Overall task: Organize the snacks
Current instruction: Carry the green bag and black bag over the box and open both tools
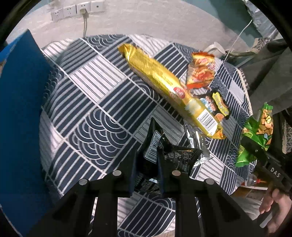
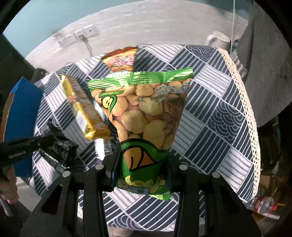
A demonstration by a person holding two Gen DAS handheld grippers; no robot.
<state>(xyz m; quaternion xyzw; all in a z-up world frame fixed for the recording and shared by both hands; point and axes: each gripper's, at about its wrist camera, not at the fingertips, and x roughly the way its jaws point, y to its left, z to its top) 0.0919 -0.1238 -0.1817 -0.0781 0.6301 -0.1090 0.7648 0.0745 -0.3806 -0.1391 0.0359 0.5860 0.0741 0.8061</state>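
My left gripper (image 1: pixel 146 162) is shut on a black snack packet (image 1: pixel 160 153) and holds it above the patterned tablecloth (image 1: pixel 87 102). My right gripper (image 2: pixel 140 164) is shut on a green bean-snack bag (image 2: pixel 144 116), held up over the table; it also shows in the left wrist view (image 1: pixel 261 129). A long gold biscuit pack (image 1: pixel 169 89) lies on the table, with an orange-red snack bag (image 1: pixel 202 71) and a small black-yellow packet (image 1: pixel 219 107) beside it. A blue box (image 1: pixel 20 116) stands at the table's left.
A silver foil wrapper (image 1: pixel 195 134) lies under the gold pack's near end. Wall sockets (image 1: pixel 73 11) with a cable sit behind the table. A white kettle (image 2: pixel 219 40) stands past the far edge. A plastic bottle (image 2: pixel 264 204) lies on the floor, right.
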